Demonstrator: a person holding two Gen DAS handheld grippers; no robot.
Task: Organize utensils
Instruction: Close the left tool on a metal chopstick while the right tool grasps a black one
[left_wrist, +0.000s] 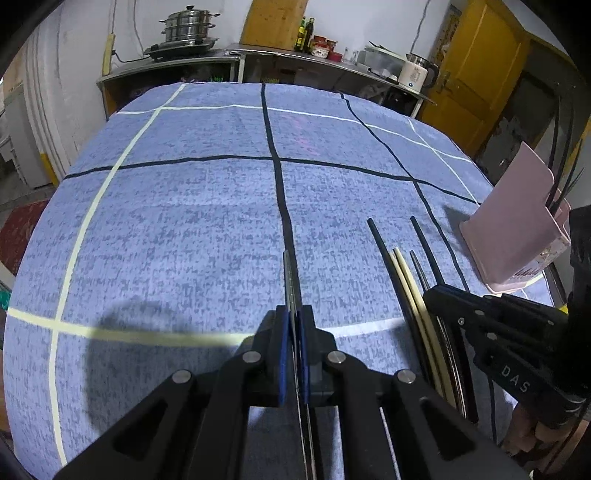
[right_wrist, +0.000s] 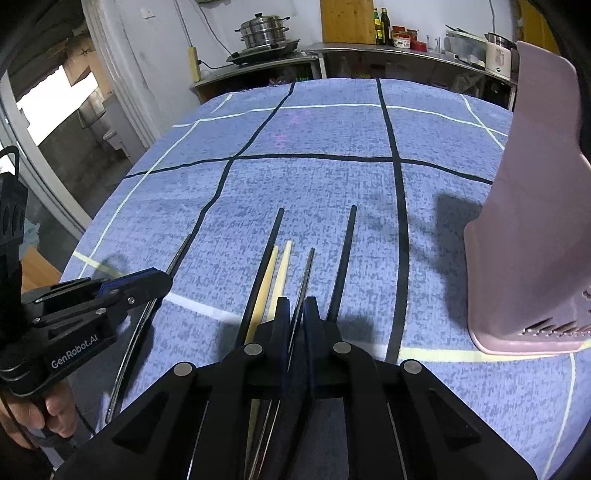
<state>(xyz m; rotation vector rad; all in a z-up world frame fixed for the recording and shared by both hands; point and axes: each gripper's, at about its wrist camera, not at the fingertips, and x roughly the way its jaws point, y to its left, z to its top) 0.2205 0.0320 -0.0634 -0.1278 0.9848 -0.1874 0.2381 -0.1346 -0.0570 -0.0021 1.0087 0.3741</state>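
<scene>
My left hand-held gripper (left_wrist: 295, 325) is clamped on a metal chopstick (left_wrist: 290, 273), right hand-held gripper (right_wrist: 295, 314) on another (right_wrist: 306, 269); four chopsticks left beside it, holder (right_wrist: 535, 221) part-filled.

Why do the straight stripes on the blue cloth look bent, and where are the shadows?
Left wrist view: fisheye lens bows the cloth stripes; the left claw throws a soft shadow leftward. Right wrist view: same bowing; the pink holder shadows the cloth on its left; dark corners are the lens rim.
</scene>
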